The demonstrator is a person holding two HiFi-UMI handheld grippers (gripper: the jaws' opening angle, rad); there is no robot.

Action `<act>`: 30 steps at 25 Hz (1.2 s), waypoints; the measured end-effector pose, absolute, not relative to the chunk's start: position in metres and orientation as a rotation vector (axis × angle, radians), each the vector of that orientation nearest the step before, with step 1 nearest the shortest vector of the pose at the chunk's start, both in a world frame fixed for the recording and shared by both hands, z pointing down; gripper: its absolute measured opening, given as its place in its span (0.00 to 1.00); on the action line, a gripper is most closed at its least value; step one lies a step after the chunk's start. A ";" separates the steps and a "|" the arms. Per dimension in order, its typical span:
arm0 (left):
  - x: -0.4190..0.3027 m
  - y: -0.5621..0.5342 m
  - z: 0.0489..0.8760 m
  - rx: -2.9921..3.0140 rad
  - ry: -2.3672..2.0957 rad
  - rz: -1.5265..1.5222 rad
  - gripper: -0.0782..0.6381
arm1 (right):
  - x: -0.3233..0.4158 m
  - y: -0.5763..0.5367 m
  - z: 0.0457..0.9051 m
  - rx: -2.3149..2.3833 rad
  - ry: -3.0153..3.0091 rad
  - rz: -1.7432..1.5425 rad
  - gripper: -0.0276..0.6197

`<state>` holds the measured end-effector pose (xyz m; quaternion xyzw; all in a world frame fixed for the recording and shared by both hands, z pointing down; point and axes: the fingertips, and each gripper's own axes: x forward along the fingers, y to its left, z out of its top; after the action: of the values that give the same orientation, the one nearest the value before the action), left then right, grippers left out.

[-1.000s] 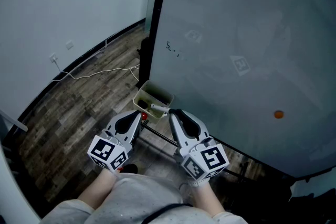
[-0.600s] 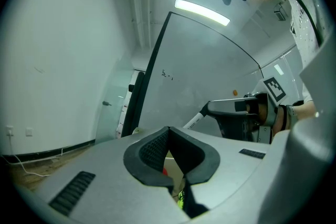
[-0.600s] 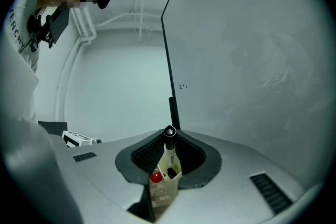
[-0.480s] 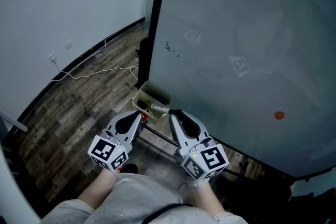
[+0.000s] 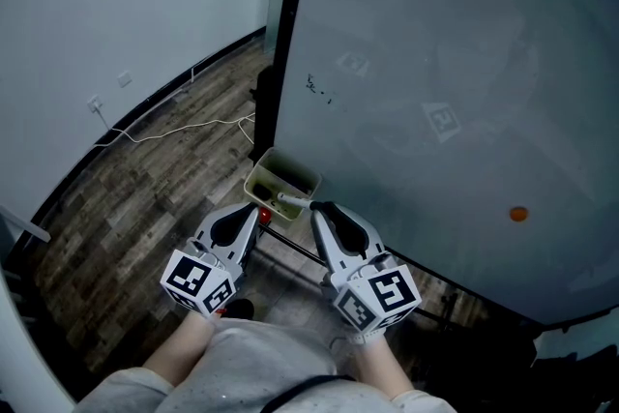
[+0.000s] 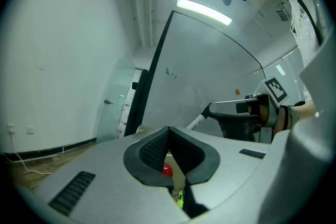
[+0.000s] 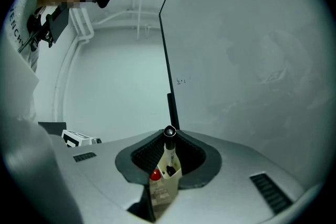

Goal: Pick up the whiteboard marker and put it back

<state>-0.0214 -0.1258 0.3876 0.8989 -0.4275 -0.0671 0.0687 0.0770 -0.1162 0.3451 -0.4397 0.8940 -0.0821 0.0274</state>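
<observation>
The whiteboard (image 5: 435,63) fills the right of the head view, and the yellow-green pen box (image 5: 259,171) sits at its lower left edge. The left gripper (image 5: 256,211) has its jaws pressed together on nothing. The right gripper (image 5: 317,206) pinches the whiteboard marker (image 5: 292,199) over the box's near rim. If it is released off-centre, the marker could strike that rim and fall to the floor (image 5: 145,179).
</observation>
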 end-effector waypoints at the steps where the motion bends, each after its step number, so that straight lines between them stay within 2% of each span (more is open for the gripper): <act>1: -0.022 -0.126 0.389 2.705 -1.286 -0.201 0.13 | 0.077 -0.117 0.346 -1.362 2.761 -0.259 0.16; 30: -0.030 -0.148 0.431 2.657 -1.261 -0.125 0.13 | 0.066 -0.135 0.387 -1.407 2.789 -0.379 0.16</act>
<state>-0.0302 -0.1478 0.4307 0.8983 -0.4261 -0.0423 0.0988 0.0662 -0.1348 0.3869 -0.4472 0.8863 -0.1205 -0.0025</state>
